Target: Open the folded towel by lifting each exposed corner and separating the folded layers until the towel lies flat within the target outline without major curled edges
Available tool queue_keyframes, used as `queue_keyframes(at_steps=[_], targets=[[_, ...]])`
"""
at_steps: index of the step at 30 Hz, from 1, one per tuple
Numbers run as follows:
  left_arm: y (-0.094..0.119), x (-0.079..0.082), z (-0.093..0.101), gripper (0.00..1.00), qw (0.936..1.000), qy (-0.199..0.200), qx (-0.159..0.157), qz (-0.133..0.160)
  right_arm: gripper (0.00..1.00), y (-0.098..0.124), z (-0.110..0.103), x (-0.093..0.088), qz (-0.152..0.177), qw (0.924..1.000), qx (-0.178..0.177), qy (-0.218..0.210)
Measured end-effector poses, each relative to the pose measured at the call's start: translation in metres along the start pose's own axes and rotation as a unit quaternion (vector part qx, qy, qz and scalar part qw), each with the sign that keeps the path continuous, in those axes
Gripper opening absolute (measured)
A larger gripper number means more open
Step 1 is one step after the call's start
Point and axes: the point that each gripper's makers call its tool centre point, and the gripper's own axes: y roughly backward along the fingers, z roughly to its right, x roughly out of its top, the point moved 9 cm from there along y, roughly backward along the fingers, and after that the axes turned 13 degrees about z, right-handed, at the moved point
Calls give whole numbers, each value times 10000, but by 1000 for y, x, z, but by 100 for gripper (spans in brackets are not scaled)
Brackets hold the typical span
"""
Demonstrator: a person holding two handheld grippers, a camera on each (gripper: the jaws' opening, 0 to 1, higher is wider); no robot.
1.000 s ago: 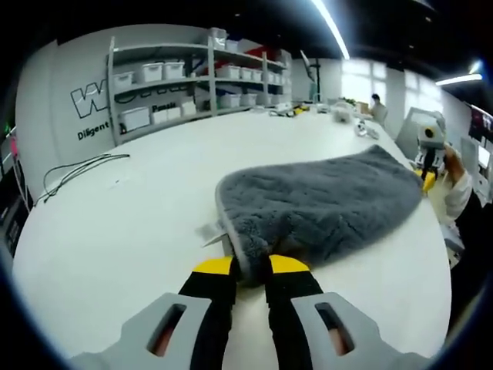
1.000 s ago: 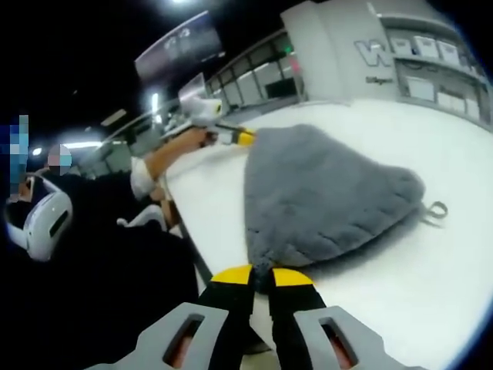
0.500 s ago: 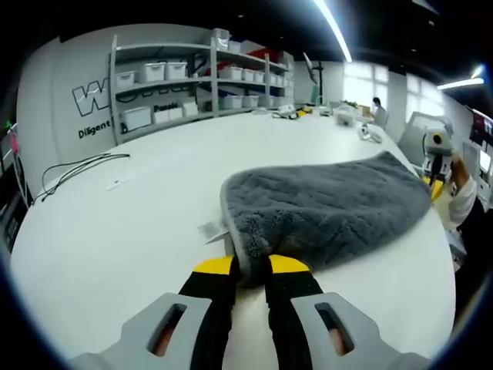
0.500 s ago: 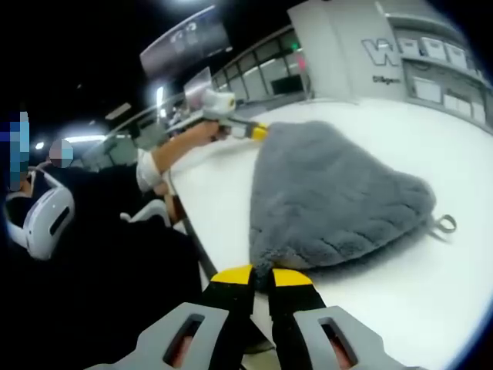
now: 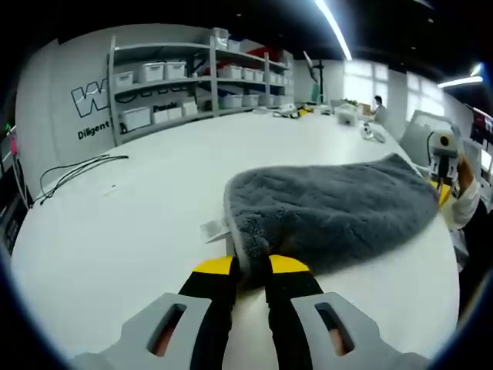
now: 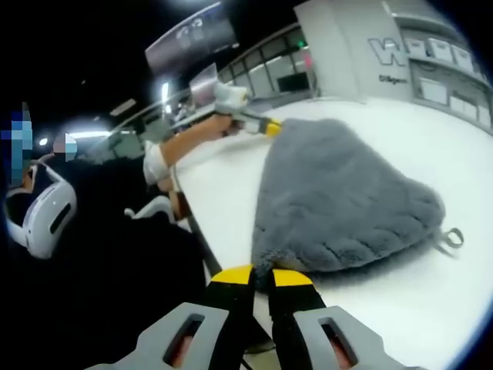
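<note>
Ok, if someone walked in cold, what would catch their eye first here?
The fluffy grey towel spread on the white table, pinched at two corners: the left gripper at one, the right gripper at another. Beyond that, the shelves of white bins along the far wall.

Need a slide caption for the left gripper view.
Left gripper shut on a corner of the grey towel, spread across the white table.

both views low, close, at opposite corners of towel [image 5: 331, 212], facing across
</note>
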Motion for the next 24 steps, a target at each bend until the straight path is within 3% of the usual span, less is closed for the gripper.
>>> queue_keyframes(at_steps=[6,15,24], targets=[[-6,1,8,14,9999,-149,31,-3,3,-5,-8,-1,-67,9999,56,73],[-11,-1,11,14,9999,-62,65,59,3,-12,-11,2,-145,9997,134,126],[-17,3,16,14,9997,-215,24,-71,3,-19,-21,0,-204,9995,202,149]])
